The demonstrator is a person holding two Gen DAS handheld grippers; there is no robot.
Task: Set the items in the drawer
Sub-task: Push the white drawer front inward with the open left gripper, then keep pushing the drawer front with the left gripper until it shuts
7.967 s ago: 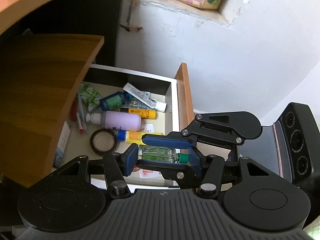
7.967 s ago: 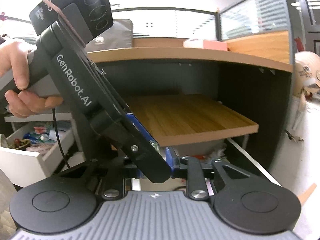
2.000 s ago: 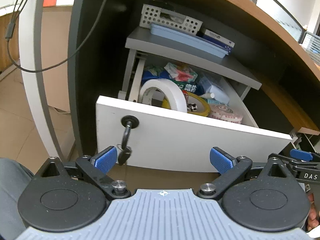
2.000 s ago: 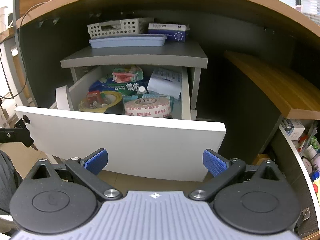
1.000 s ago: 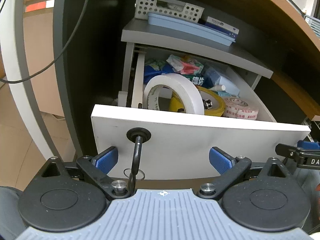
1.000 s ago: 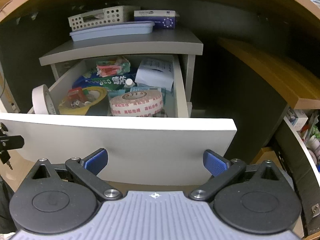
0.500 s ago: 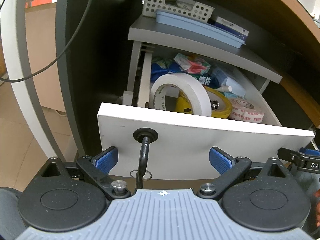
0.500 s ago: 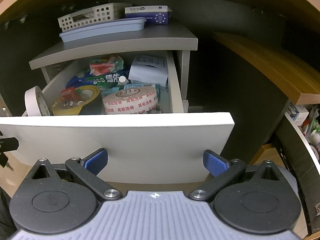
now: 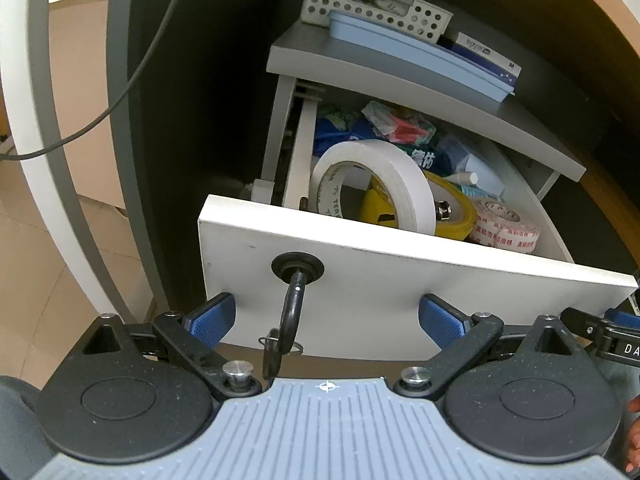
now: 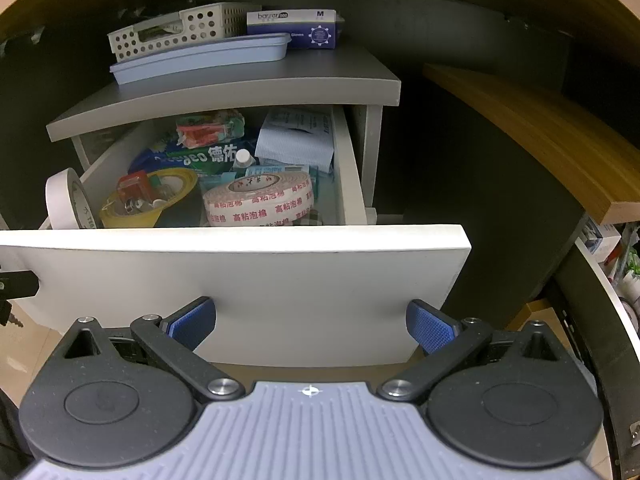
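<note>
Your left gripper (image 9: 326, 316) has its fingers spread wide and empty, level with the white front of the drawer (image 9: 400, 292), where a key (image 9: 290, 312) hangs from the lock. Your right gripper (image 10: 310, 326) is likewise wide apart, holding nothing, facing the same front panel. The drawer stands pulled out under the desk — inside lie a white tape roll (image 9: 376, 184) leaning on the left wall, a yellow tape roll (image 10: 148, 200) and a red-lettered foam tape roll (image 10: 258, 198). A perforated basket (image 10: 176, 34) sits on the cabinet top.
</note>
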